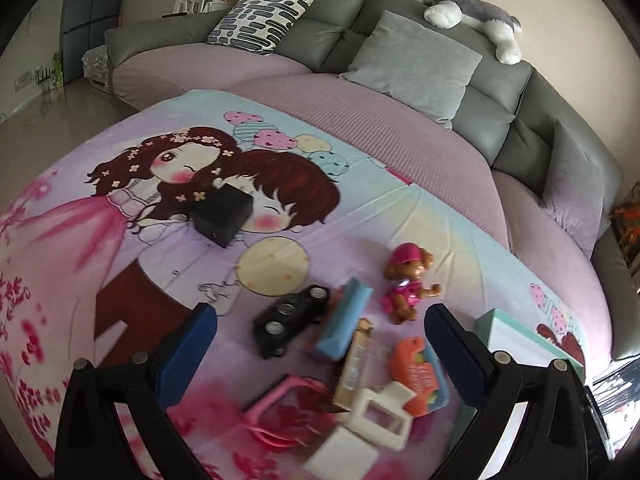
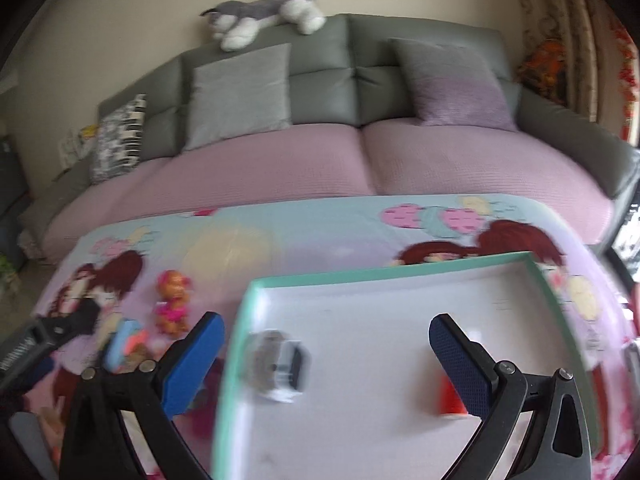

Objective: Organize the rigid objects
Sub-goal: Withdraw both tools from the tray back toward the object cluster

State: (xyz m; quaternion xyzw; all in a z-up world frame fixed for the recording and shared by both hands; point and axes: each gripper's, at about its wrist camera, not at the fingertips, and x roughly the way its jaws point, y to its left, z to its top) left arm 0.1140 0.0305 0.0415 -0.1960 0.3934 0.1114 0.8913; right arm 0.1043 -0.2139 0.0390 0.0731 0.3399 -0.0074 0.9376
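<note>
In the left wrist view my left gripper (image 1: 320,344) is open over a heap of small toys on the cartoon bedsheet (image 1: 120,240), gripping nothing. Between its fingers lie a black toy car (image 1: 292,320), a blue box (image 1: 344,320), a beige carton (image 1: 356,360), an orange packet (image 1: 418,376), a white plastic piece (image 1: 380,412) and a pink frame (image 1: 280,400). A toy dog in pink (image 1: 408,280) stands just beyond them. My right gripper (image 2: 326,324) hangs open above a teal-rimmed white box (image 2: 360,274). That box holds a blurred silver-and-black object (image 2: 280,364) and a red item (image 2: 452,396).
A black box (image 1: 222,214) sits farther out on the sheet. The teal-rimmed box (image 1: 532,336) borders the toy heap on the right. Behind runs a grey sofa (image 1: 320,12) with pink seat covers, cushions and a plush husky (image 1: 468,12). Bare floor (image 1: 48,120) lies to the left.
</note>
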